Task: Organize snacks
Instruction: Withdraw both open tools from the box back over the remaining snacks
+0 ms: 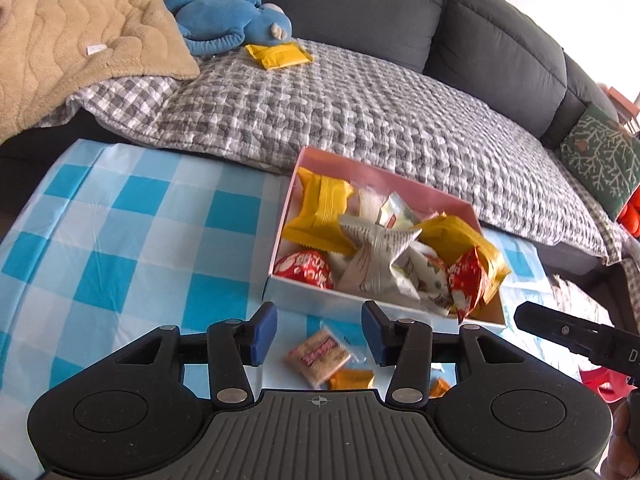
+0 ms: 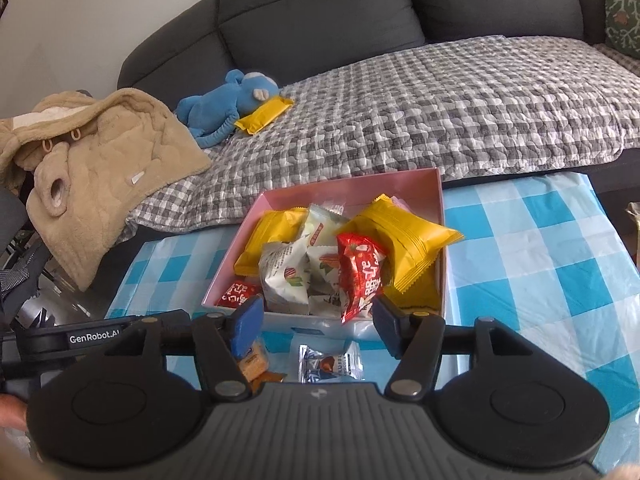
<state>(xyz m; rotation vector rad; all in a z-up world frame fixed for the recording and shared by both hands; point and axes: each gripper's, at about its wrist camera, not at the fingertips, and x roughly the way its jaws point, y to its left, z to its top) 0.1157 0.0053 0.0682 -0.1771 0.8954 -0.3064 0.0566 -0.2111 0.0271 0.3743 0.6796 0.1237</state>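
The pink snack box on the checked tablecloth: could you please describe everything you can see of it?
The pink snack box is a shallow, open, rectangular tray that looks like cardboard, pink inside with a pale outer front wall. It sits flat on the blue-and-white checked tablecloth, its far edge near the sofa's grey quilt. It is heaped with wrapped snacks: yellow packets, red packets and white ones. Some rise above the rim. Neither gripper touches it.

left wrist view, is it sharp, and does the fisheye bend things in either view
Left wrist view: the box and snacks look slightly soft, the sofa back curves strongly. Right wrist view: sharper, the red packet print is readable, the table edges bow outward, and the corners are dark.
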